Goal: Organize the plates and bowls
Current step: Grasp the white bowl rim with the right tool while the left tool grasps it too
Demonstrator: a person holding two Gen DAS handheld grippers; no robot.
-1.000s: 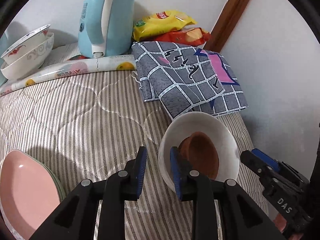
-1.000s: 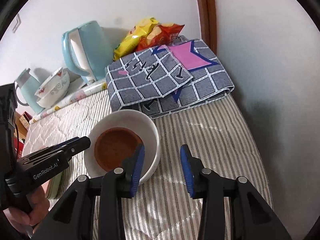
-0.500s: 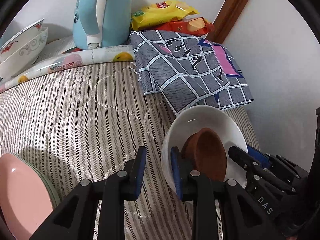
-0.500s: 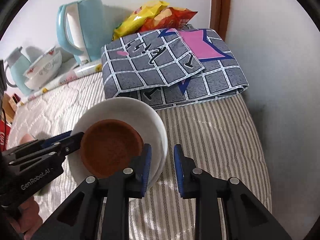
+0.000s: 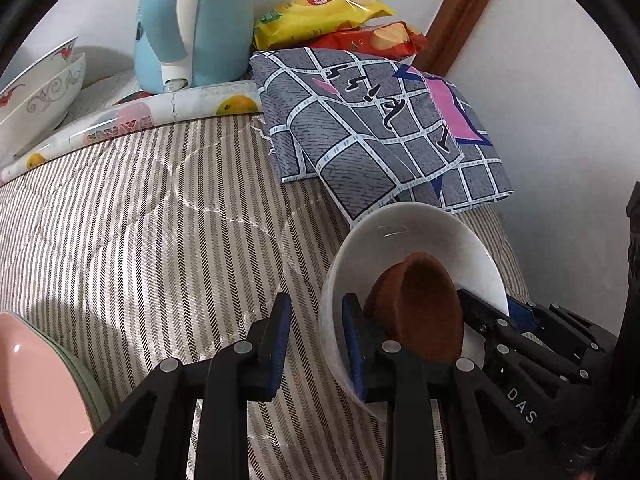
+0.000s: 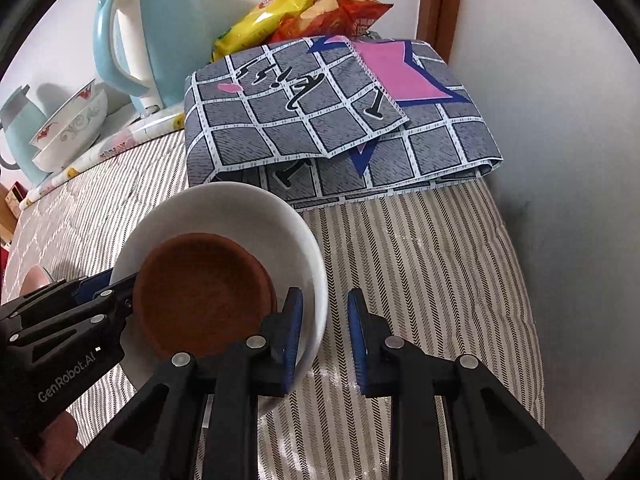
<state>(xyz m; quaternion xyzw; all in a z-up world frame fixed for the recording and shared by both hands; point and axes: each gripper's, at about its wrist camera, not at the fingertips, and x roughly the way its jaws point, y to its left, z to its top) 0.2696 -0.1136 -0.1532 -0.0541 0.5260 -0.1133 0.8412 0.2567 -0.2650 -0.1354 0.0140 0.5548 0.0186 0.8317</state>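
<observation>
A white bowl (image 5: pixel 400 236) with a brown dish (image 5: pixel 424 304) inside it sits tilted over the striped quilt, its far rim overlapping the folded cloth's edge. My left gripper (image 5: pixel 316 304) is shut across the bowl's near rim, one finger inside and one outside. The right gripper (image 5: pixel 492 316) shows on the opposite rim. In the right wrist view, my right gripper (image 6: pixel 325 296) is shut on the white bowl (image 6: pixel 224 208), its left finger inside beside the brown dish (image 6: pixel 200 292). The left gripper (image 6: pixel 120 284) holds the far side there.
A folded grey checked cloth (image 5: pixel 380 120) lies just beyond the bowl, with snack bags (image 5: pixel 320 12) behind it. A blue kettle (image 5: pixel 192 20), two stacked patterned bowls (image 5: pixel 36 92) and a rolled printed sheet (image 5: pixel 132 116) stand at the back. Stacked pink and green plates (image 5: pixel 36 392) lie left. A wall rises close on the right.
The right gripper's fingers have narrowed and now straddle the bowl's rim. The bowl, together with both grippers, has shifted toward the folded cloth and lower.
</observation>
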